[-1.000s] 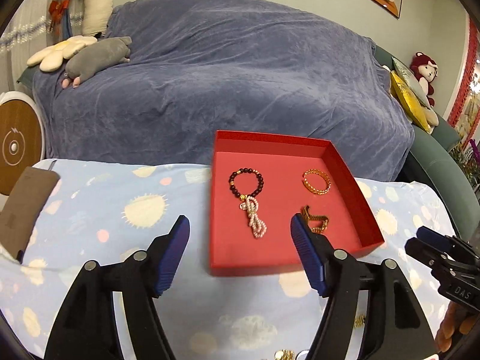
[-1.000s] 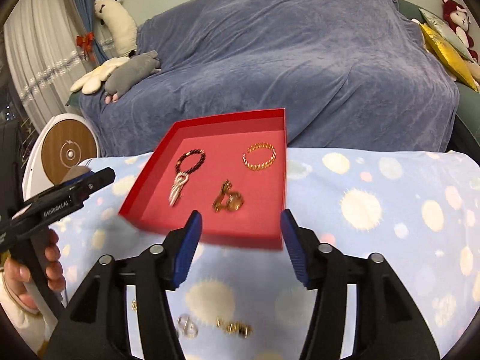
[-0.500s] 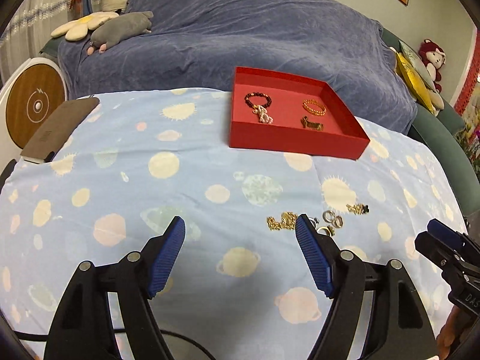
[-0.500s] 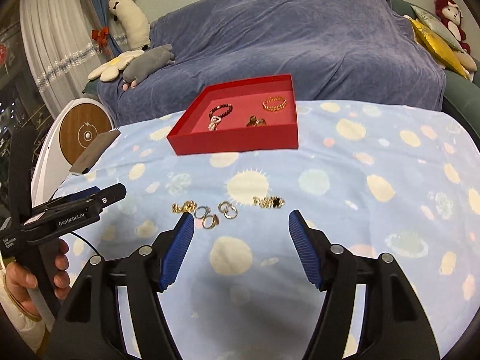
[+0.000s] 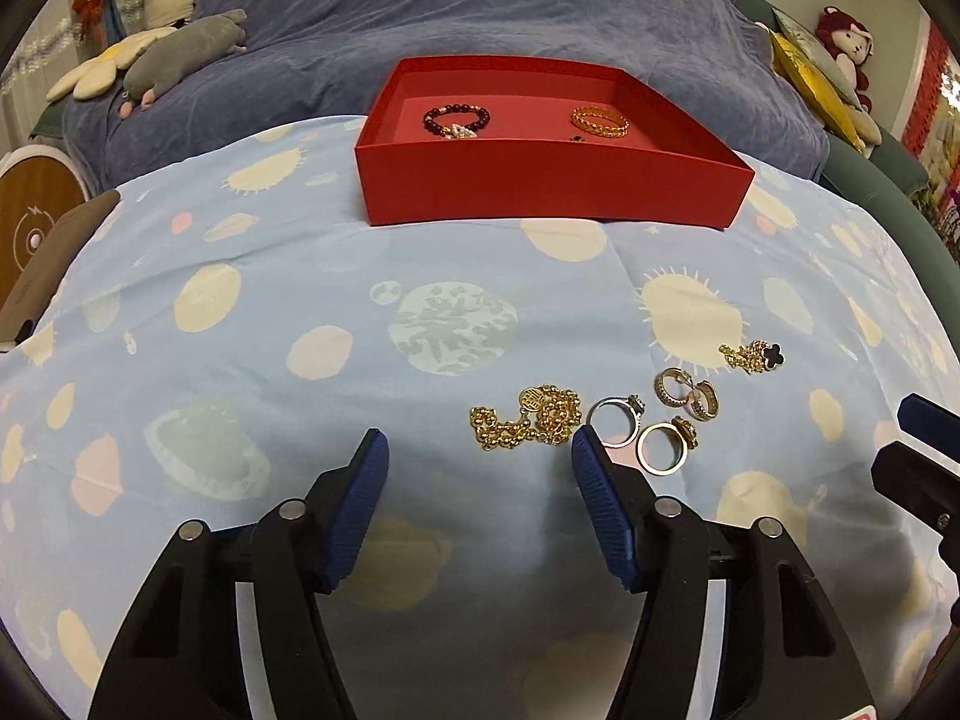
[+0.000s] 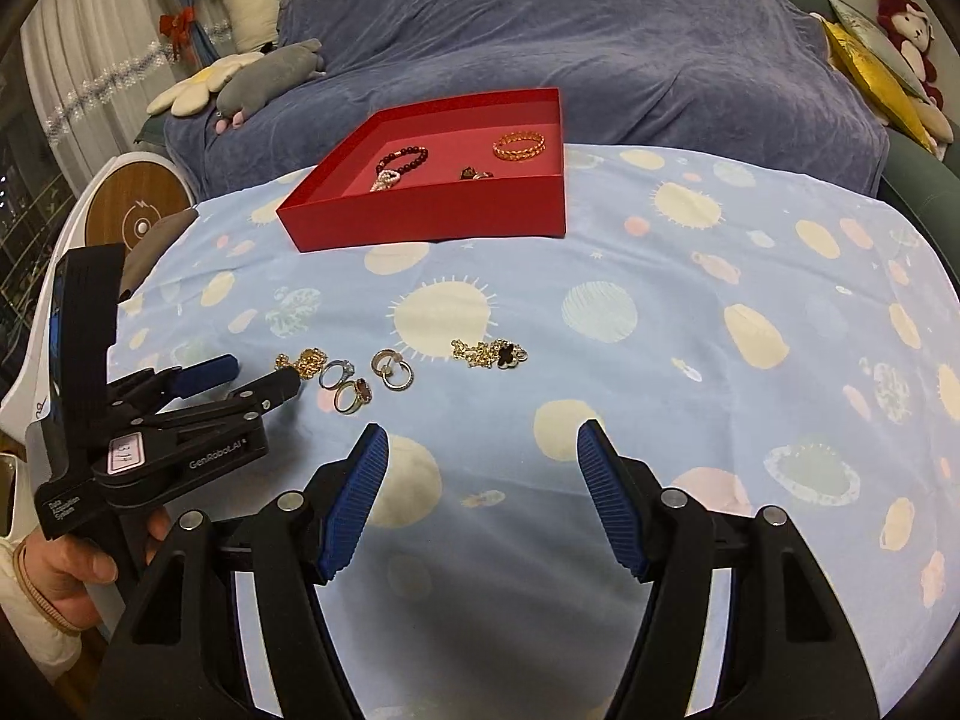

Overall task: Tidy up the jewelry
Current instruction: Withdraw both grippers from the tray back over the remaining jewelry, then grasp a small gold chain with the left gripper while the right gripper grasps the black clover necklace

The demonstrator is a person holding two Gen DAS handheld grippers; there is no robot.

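A red tray (image 5: pixel 540 192) (image 6: pixel 432 222) at the table's far side holds a dark bead bracelet (image 5: pixel 456 118) and a gold bangle (image 5: pixel 599 121). Loose pieces lie on the blue cloth: a gold bead chain (image 5: pixel 528 423) (image 6: pixel 303 360), a silver ring (image 5: pixel 615 417), a gold ring (image 5: pixel 663 453), two hoop earrings (image 5: pixel 687 393) (image 6: pixel 393 369) and a gold chain with a black clover (image 5: pixel 753 355) (image 6: pixel 492 353). My left gripper (image 5: pixel 477 462) (image 6: pixel 252 372) is open, low, just before the gold bead chain. My right gripper (image 6: pixel 480 456) is open and empty, nearer the front edge.
The table has a light blue cloth with sun prints (image 5: pixel 300 312). A sofa under a blue-grey throw (image 5: pixel 480 12) stands behind it, with plush toys (image 5: pixel 174 54) on the left. A brown pouch (image 5: pixel 42 276) lies at the table's left edge.
Both grippers have pulled back from the red tray and dropped low over the cloth. The left gripper has closed in on the loose jewelry; both stay open.
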